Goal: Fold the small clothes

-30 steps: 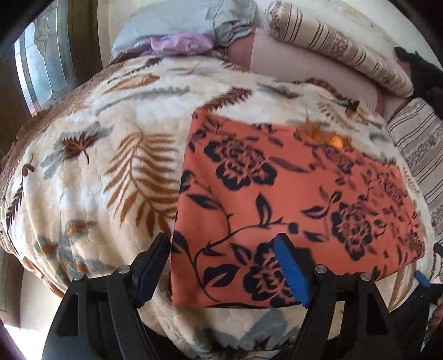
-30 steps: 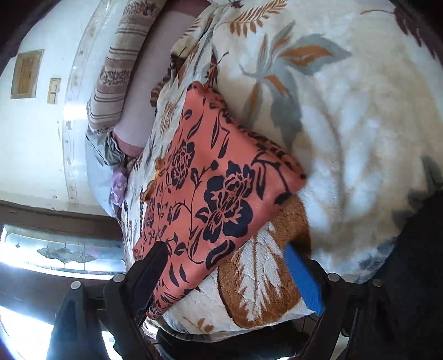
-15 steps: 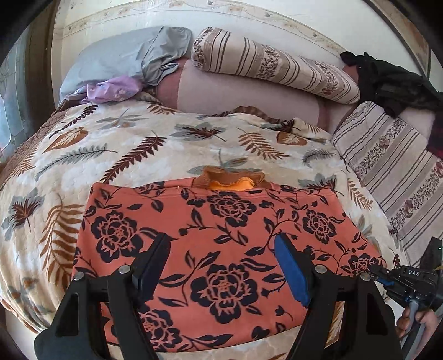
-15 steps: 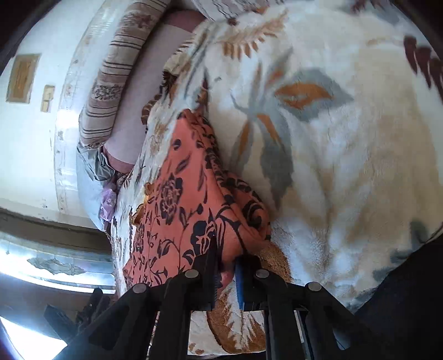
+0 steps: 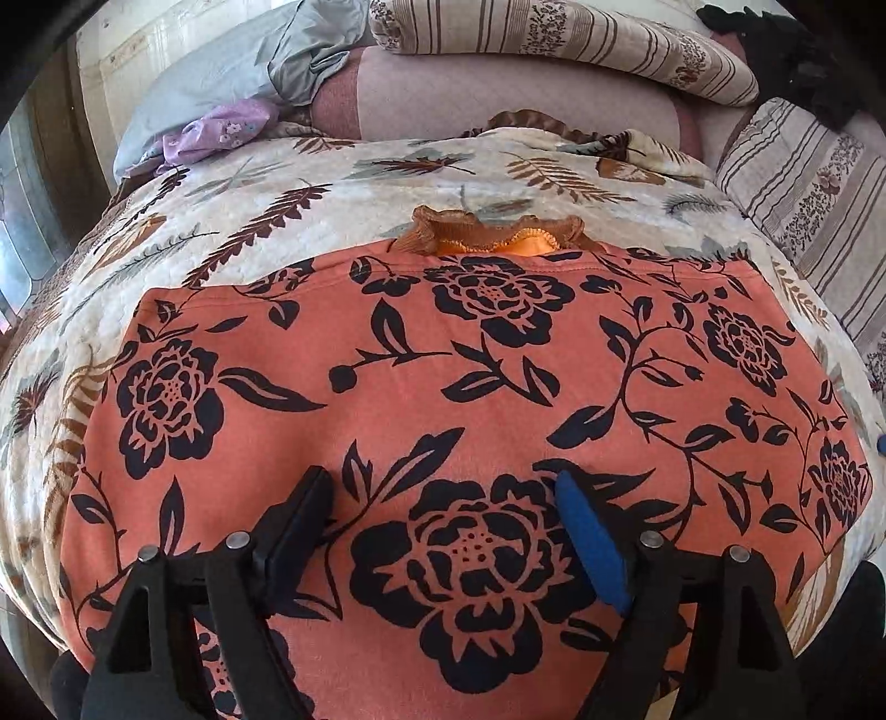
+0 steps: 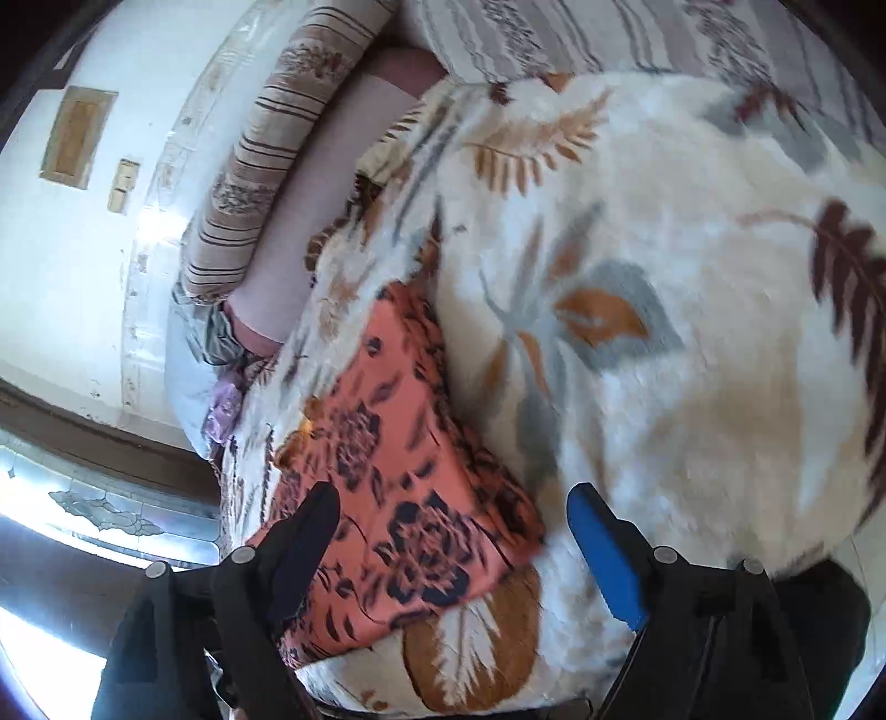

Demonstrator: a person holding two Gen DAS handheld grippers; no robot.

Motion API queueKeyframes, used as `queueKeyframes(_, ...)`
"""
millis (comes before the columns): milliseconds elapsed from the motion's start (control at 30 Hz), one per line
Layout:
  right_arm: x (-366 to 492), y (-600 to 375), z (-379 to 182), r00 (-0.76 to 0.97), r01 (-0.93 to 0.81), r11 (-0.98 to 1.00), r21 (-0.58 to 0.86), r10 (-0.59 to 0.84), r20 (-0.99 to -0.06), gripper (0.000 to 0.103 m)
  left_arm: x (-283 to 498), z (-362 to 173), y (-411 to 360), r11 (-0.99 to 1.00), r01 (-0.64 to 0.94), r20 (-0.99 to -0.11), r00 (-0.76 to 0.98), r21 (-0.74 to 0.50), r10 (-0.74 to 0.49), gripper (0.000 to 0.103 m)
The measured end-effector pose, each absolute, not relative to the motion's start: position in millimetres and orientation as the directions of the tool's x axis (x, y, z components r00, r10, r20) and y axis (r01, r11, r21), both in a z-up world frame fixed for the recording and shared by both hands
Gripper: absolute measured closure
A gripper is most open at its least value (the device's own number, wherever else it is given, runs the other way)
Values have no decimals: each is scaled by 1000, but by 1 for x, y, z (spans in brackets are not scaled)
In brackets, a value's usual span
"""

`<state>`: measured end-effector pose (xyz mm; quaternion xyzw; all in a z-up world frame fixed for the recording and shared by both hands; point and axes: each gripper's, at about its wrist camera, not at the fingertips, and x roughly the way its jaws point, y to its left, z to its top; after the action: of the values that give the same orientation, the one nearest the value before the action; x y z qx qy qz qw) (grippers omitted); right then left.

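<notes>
An orange garment with black flowers (image 5: pixel 470 376) lies folded flat on the leaf-print blanket (image 5: pixel 310 216), with an orange frilled edge (image 5: pixel 493 232) poking out at its far side. My left gripper (image 5: pixel 443 498) is open and empty, just above the garment's near middle. In the right wrist view the same garment (image 6: pixel 387 454) lies to the left. My right gripper (image 6: pixel 451 518) is open and empty over the garment's near right corner.
Striped pillows (image 5: pixel 559 39) and a mauve bolster (image 5: pixel 498 105) line the head of the bed. A grey pillow (image 5: pixel 221 72) with a lilac cloth (image 5: pixel 221 130) lies at the far left. A black garment (image 5: pixel 797 50) lies at the far right. A window (image 6: pixel 99 504) is to the left.
My right gripper was shut on the garment's corner half a second ago and has opened and let it go. My left gripper has moved in over the garment's middle.
</notes>
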<state>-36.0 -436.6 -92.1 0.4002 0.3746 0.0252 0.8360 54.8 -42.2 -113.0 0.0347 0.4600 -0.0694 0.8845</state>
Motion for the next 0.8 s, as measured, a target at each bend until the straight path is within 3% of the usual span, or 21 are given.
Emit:
queueKeyframes(67, 7, -436, -83, 698, 200, 695, 691, 394, -598, 16, 53, -114, -42, 987, 159, -813, 575, 3, -90, 19)
queueKeyframes(233, 118, -425, -108, 597, 223, 741, 633, 410, -690, 20, 52, -117, -40, 986, 167, -795, 597, -2, -102, 18)
queueKeyframes(267, 133, -422, -119, 564, 240, 751, 615, 408, -718, 37, 52, -117, -39, 986, 166, -795, 598, -6, -105, 18)
queueKeyframes(300, 144, -419, -132, 520, 257, 776, 576, 392, -759, 84, 52, -117, -39, 986, 167, -795, 598, -8, -108, 18)
queueKeyframes(333, 150, -417, -141, 496, 283, 798, 533, 354, -793, 86, 52, -117, -38, 986, 169, -795, 596, -10, -110, 18)
queueKeyframes(533, 111, -424, -102, 623, 402, 779, 481, 152, -767, 82, 55, -116, -37, 983, 185, -796, 591, -19, -127, 17)
queueKeyframes(667, 72, -400, -68, 659, 300, 771, 561, 258, -707, 78, 57, -101, -24, 980, 177, -825, 538, -91, -174, 17)
queueKeyframes(733, 54, -369, -54, 641, 190, 781, 594, 359, -678, 75, 43, -78, -1, 983, 112, -780, 599, -143, -182, 17)
queueKeyframes(767, 46, -355, -52, 618, 137, 773, 619, 422, -663, 61, 32, -65, 13, 983, 82, -740, 649, -163, -177, 17)
queueKeyframes(800, 38, -343, -52, 593, 90, 756, 649, 483, -645, 31, 19, -55, 26, 983, 63, -704, 690, -174, -169, 17)
